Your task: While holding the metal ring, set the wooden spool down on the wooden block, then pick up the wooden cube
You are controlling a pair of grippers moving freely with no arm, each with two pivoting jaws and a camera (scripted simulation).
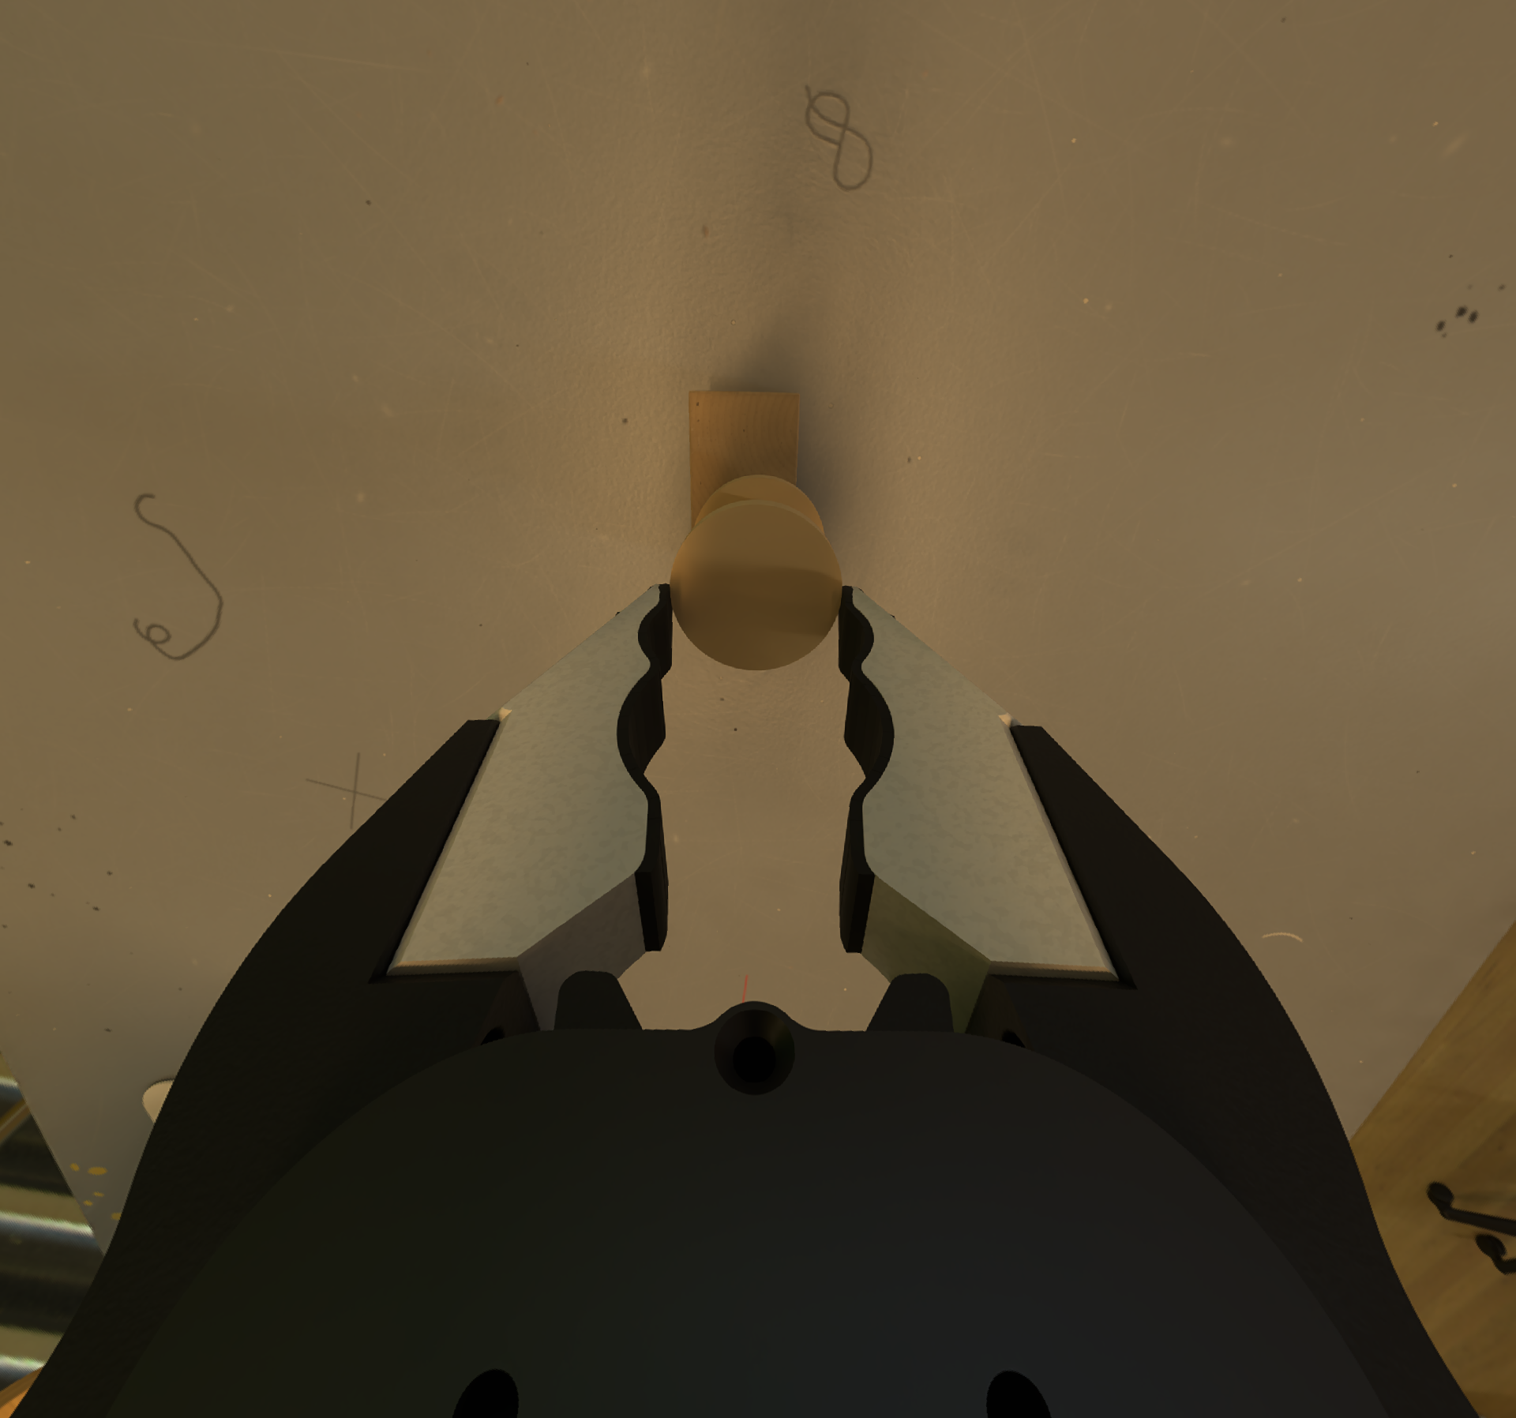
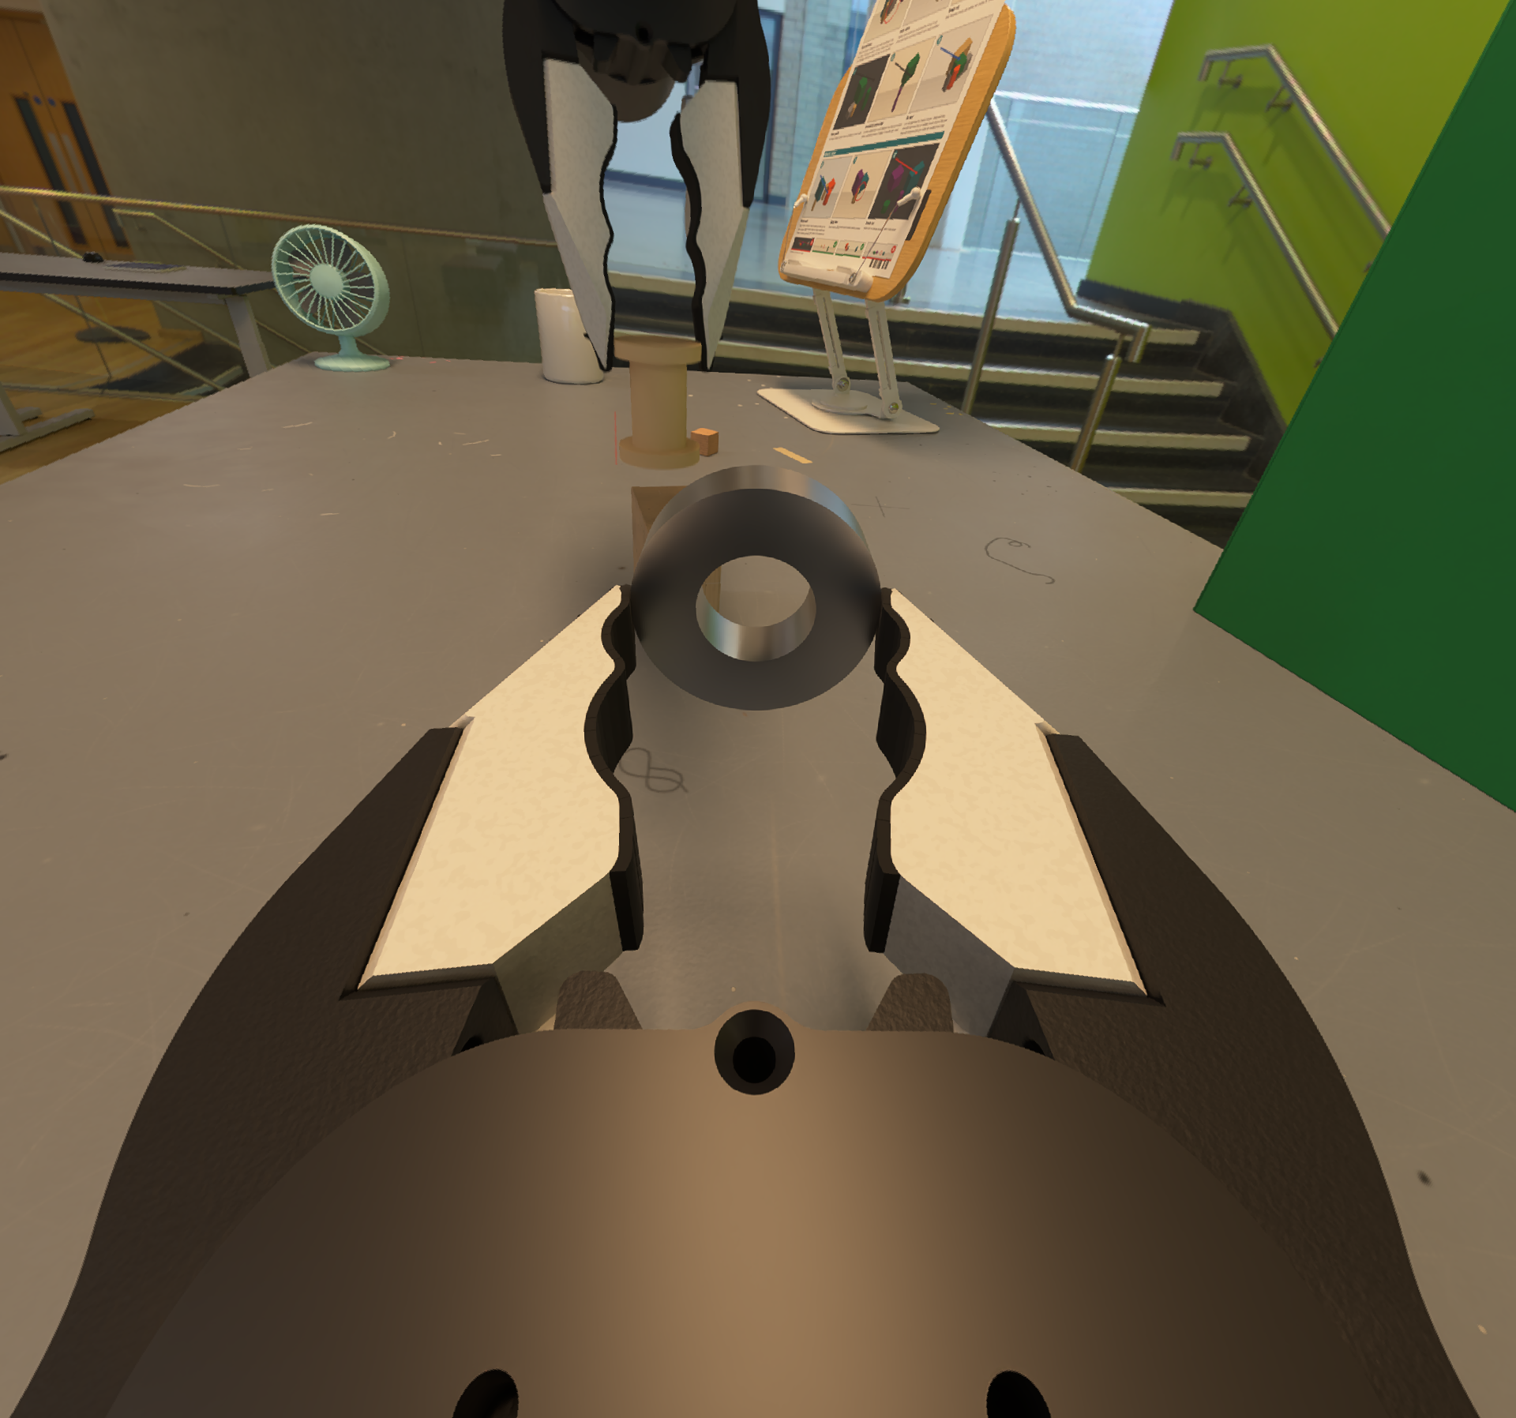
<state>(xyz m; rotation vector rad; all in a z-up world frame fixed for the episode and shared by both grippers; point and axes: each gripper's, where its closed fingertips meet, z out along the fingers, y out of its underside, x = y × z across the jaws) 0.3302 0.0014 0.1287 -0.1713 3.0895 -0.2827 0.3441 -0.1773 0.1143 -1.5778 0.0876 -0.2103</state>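
The left gripper (image 1: 755,599) points straight down at the table (image 1: 328,230), its 2 fingertips pressed against opposite sides of the top flange of the spool (image 1: 755,583); the jaws stand part-way closed, as wide as that flange. The spool hangs upright, and past its lower flange the block (image 1: 742,435) shows on the table directly below and slightly ahead. In the right wrist view the spool (image 2: 658,415) hangs above the table, beyond the block (image 2: 652,513) and clear of it, gripped from above by the left gripper (image 2: 654,349). The cube (image 2: 705,441) lies on the table just beside the spool's base, on the side away from the mug (image 2: 564,335). The right gripper (image 2: 755,616) holds the ring (image 2: 755,587) by its outer wall, jaws part-way closed on it, the bore facing the camera; the ring hides most of the block. Behind the spool stand a fan (image 2: 330,294) and a board on a stand (image 2: 890,123).
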